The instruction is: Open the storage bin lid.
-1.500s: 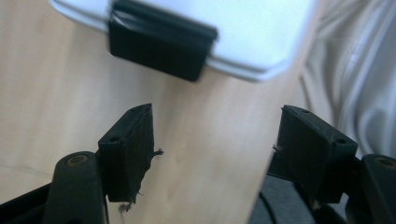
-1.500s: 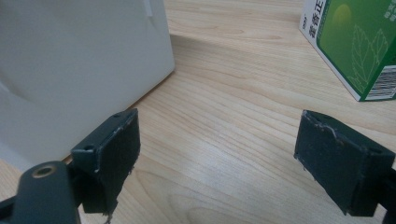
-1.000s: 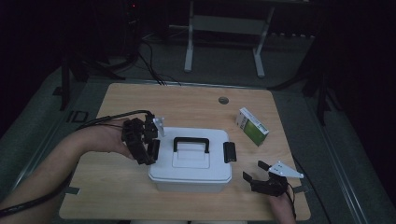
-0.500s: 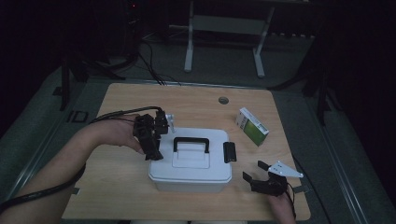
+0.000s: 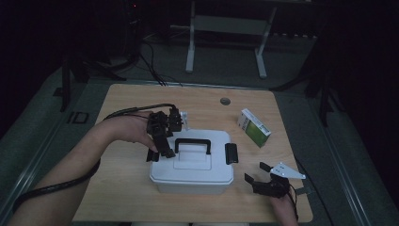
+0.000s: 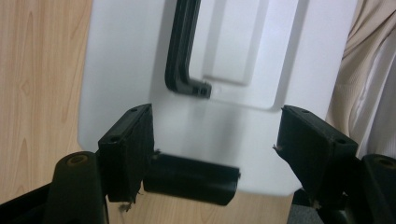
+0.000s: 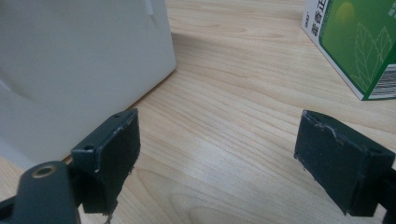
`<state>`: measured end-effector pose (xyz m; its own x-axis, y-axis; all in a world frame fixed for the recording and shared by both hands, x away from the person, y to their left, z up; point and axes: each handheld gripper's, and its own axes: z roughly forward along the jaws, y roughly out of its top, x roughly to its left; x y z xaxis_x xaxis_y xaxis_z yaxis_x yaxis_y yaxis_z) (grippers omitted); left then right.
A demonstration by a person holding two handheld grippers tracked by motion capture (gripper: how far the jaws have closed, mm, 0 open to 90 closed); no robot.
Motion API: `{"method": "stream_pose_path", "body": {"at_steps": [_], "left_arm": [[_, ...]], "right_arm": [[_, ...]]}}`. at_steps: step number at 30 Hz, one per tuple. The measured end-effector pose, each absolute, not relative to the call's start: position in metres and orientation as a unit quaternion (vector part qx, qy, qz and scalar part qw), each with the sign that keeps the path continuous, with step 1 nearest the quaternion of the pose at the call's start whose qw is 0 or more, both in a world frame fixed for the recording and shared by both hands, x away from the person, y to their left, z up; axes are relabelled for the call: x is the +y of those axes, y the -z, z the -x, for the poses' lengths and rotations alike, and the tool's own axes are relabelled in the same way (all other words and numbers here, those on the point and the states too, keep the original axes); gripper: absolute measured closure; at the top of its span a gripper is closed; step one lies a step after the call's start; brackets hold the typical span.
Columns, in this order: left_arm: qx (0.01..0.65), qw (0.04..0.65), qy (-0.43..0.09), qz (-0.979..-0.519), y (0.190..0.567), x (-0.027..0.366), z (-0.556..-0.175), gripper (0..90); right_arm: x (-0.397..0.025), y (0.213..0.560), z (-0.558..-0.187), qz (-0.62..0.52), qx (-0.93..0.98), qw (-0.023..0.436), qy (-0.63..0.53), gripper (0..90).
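white lidded box (image 5: 192, 165), closed, upright, black handle (image 5: 193, 141) folded flat on lid; black latch (image 6: 189, 178) on left end; sits left of green carton (image 5: 254, 127)

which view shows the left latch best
The left gripper view: the latch lies close up between the open left tool, on the box edge. The high view shows it small and half hidden by that tool.
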<state>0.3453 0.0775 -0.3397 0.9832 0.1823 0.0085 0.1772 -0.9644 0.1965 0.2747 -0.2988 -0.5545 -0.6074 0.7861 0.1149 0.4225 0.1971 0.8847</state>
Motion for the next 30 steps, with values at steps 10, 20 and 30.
{"method": "stream_pose_path", "body": {"at_steps": [10,20,30], "left_arm": [[0.073,0.089,-0.012,-0.993,0.34,0.057,-0.35,27.7],[0.06,0.079,-0.005,-0.995,0.344,0.039,-0.357,31.0],[0.052,0.069,-0.002,-0.996,0.349,0.026,-0.366,34.5]], "right_arm": [[-0.299,0.554,-0.275,-0.402,0.751,0.184,-0.491,14.0],[-0.3,0.555,-0.274,-0.401,0.749,0.181,-0.495,14.0],[-0.3,0.554,-0.274,-0.4,0.749,0.178,-0.497,14.0]]}}
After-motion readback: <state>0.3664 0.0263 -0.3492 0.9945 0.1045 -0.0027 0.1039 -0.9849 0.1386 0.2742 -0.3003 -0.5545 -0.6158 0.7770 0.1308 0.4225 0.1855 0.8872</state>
